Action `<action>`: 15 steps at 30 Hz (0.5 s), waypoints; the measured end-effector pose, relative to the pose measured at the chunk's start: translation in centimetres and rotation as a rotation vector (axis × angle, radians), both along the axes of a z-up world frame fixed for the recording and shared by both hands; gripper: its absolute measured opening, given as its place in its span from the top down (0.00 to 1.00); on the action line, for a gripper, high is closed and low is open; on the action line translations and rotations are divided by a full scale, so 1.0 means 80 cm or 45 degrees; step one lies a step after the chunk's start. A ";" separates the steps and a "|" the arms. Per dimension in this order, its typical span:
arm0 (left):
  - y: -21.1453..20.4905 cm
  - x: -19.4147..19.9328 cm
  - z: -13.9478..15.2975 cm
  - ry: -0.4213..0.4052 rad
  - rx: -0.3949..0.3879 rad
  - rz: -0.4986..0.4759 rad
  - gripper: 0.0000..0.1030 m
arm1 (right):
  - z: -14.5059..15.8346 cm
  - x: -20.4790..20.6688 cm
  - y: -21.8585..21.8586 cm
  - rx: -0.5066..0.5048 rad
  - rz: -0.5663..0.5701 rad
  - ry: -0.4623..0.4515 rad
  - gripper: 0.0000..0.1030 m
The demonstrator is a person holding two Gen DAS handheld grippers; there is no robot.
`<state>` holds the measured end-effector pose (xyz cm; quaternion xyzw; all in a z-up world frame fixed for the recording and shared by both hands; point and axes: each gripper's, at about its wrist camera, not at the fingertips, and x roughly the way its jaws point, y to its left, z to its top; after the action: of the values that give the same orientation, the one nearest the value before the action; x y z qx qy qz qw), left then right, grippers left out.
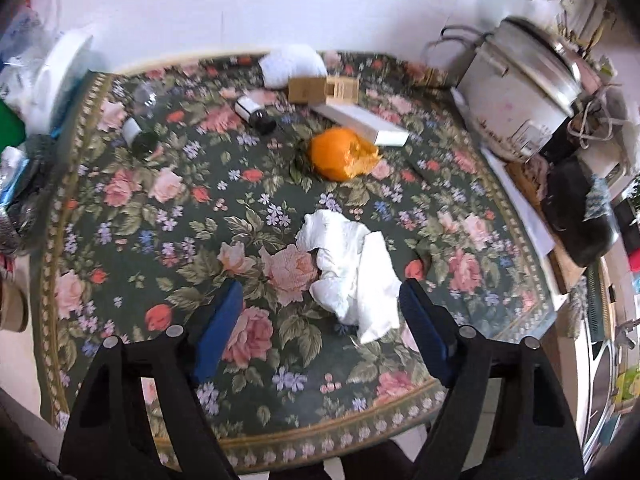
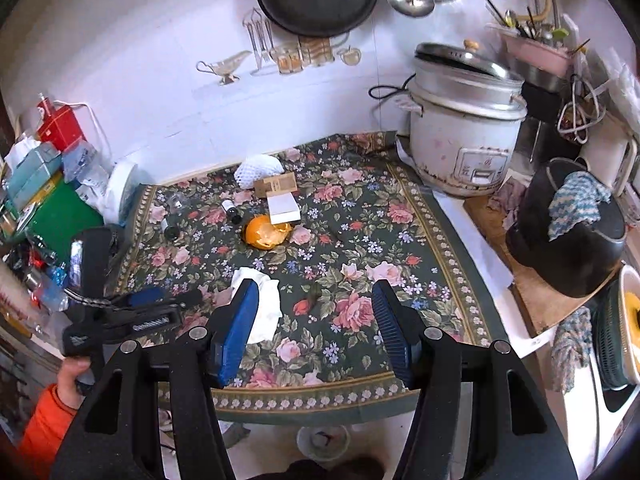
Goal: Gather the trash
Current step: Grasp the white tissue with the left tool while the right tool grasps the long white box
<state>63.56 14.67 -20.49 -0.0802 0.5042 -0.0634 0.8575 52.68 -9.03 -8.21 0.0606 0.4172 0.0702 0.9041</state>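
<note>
A crumpled white tissue (image 1: 352, 268) lies on the floral tablecloth (image 1: 160, 216); it also shows in the right wrist view (image 2: 264, 300). My left gripper (image 1: 320, 300) is open just above it, the tissue near its right finger. Behind lie an orange peel (image 1: 340, 154), a white box (image 1: 364, 122), a brown carton (image 1: 308, 90), white foam netting (image 1: 292, 65) and two small dark bottles (image 1: 256, 114) (image 1: 140, 136). My right gripper (image 2: 316, 300) is open and empty over the table's front part. The left gripper (image 2: 160, 298) shows at its left, held by a hand.
A white rice cooker (image 2: 460, 144) stands at the table's back right, a black pot (image 2: 568, 240) with a cloth to the right. Boxes and bags (image 2: 48, 184) pile at the left edge. A small bin (image 2: 322, 442) sits on the floor below the front edge.
</note>
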 end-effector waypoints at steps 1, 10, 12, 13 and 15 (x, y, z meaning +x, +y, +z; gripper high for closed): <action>-0.003 0.007 -0.007 0.018 0.001 0.000 0.23 | -0.006 0.009 -0.002 0.014 0.006 0.021 0.47; -0.021 0.061 -0.072 0.175 -0.019 0.098 0.27 | -0.042 0.104 -0.005 0.034 0.199 0.115 0.47; -0.025 0.076 -0.087 0.215 -0.019 0.118 0.32 | -0.049 0.128 -0.002 0.042 0.255 0.130 0.47; -0.027 0.082 -0.092 0.226 -0.016 0.129 0.34 | -0.053 0.144 0.000 0.044 0.287 0.142 0.46; -0.027 0.092 -0.100 0.241 0.005 0.186 0.37 | -0.061 0.166 0.005 0.043 0.331 0.158 0.41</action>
<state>70.96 12.54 -28.48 -0.1205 0.5759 0.0083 0.8085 65.94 -8.60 -13.06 0.0255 0.4752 0.1899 0.8587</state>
